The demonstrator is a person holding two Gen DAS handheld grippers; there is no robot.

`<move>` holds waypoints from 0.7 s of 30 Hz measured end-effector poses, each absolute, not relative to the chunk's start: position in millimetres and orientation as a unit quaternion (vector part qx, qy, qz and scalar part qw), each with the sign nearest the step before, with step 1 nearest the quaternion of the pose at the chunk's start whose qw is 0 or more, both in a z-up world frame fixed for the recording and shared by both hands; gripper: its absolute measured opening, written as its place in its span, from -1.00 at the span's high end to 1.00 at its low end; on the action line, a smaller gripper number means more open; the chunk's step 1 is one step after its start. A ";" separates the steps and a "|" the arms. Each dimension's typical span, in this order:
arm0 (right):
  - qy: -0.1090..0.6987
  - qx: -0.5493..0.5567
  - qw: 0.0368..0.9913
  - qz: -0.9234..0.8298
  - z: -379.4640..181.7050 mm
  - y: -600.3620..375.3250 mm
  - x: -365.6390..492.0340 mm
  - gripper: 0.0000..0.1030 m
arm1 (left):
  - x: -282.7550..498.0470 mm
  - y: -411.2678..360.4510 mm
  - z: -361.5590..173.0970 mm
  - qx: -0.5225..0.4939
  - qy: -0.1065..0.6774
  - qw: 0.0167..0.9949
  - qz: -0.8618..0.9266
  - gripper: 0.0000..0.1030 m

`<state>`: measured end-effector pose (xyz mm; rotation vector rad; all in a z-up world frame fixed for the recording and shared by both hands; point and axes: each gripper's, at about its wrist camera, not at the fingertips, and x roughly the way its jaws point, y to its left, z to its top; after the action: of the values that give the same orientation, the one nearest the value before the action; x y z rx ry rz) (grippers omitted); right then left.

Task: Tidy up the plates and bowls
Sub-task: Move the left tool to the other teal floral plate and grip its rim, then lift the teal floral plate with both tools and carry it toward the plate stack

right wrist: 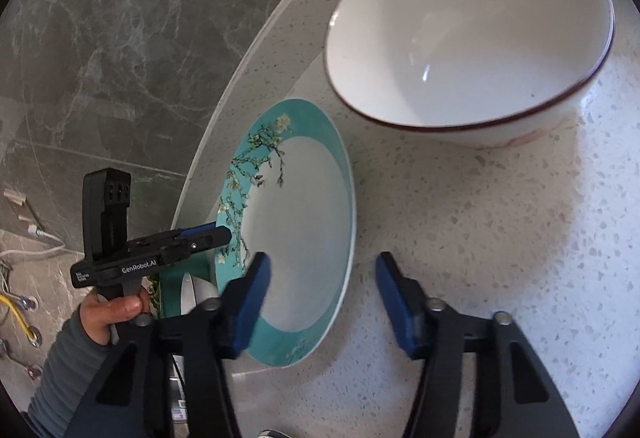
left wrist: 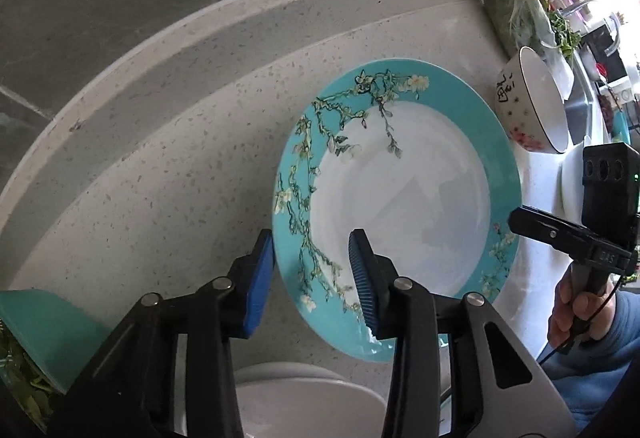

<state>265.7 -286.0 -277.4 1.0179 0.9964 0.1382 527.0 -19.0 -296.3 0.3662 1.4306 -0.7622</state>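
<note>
On the speckled surface [left wrist: 168,173], just beside the white bowl [right wrist: 472,21], lies our teal-rimmed plate [left wrist: 400,197]. Our left tool [left wrist: 312,270] straddles its near rim, part open, not yet pinching; the right tool [right wrist: 322,290] straddles the opposite edge, also empty. We judge it stiff, glazed, slippery and breakable: grip the rim.

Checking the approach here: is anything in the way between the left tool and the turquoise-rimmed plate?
Nothing visible is. The left tool already straddles the rim of the turquoise plate, one finger outside the edge and one over the white centre, with only bare counter beside it. The white bowl sits at the plate's far side, clear of that rim.
</note>
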 end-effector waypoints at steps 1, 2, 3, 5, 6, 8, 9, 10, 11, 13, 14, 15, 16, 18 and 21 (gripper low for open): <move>0.458 0.467 0.754 0.060 -279.0 -286.8 265.6 0.22 | 527.7 -19.9 -298.0 0.163 0.636 0.674 -0.339 0.34; 0.460 0.468 0.753 0.060 -280.7 -286.9 266.2 0.37 | 528.6 -20.6 -300.4 0.163 0.638 0.673 -0.336 0.37; 0.462 0.469 0.750 0.059 -283.4 -287.3 266.7 0.46 | 529.9 -20.1 -302.7 0.163 0.639 0.673 -0.334 0.43; 0.467 0.471 0.746 0.058 -288.8 -287.5 267.4 0.75 | 530.4 -20.2 -306.8 0.164 0.642 0.673 -0.329 0.54; 0.467 0.473 0.745 0.061 -290.5 -286.9 267.3 0.76 | 530.0 -20.9 -308.4 0.168 0.642 0.673 -0.327 0.60; 0.465 0.467 0.750 0.061 -289.8 -285.9 267.5 0.76 | 529.2 -22.6 -311.1 0.177 0.641 0.675 -0.320 0.67; 0.465 0.464 0.751 0.061 -289.2 -285.5 267.5 0.76 | 529.0 -23.6 -311.5 0.178 0.641 0.675 -0.319 0.67; 0.465 0.463 0.752 0.061 -288.9 -285.3 268.0 0.76 | 528.9 -24.3 -312.0 0.178 0.641 0.676 -0.318 0.68; 0.465 0.462 0.752 0.061 -288.9 -285.3 267.9 0.76 | 528.8 -24.5 -312.5 0.178 0.641 0.677 -0.316 0.69; 0.470 0.452 0.756 0.061 -287.1 -284.0 268.4 0.76 | 527.4 -25.2 -312.9 0.179 0.641 0.678 -0.312 0.70; 0.472 0.446 0.758 0.061 -285.9 -282.9 268.9 0.75 | 526.3 -26.7 -312.4 0.181 0.649 0.669 -0.314 0.70; 0.473 0.442 0.760 0.059 -285.2 -281.6 269.0 0.75 | 523.9 -27.3 -313.0 0.184 0.648 0.670 -0.313 0.70; 0.473 0.441 0.761 0.057 -285.5 -280.8 269.2 0.75 | 522.2 -27.9 -313.2 0.185 0.648 0.670 -0.312 0.70; 0.474 0.438 0.762 0.054 -285.4 -281.0 269.0 0.75 | 518.3 -29.9 -312.5 0.182 0.649 0.669 -0.312 0.70; 0.475 0.431 0.766 0.049 -283.1 -280.8 270.4 0.74 | 513.5 -30.7 -309.8 0.180 0.648 0.670 -0.313 0.70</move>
<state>270.4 -280.8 -283.1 0.9358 1.0319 0.1071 513.5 -30.7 -309.8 0.4054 1.4613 -0.7048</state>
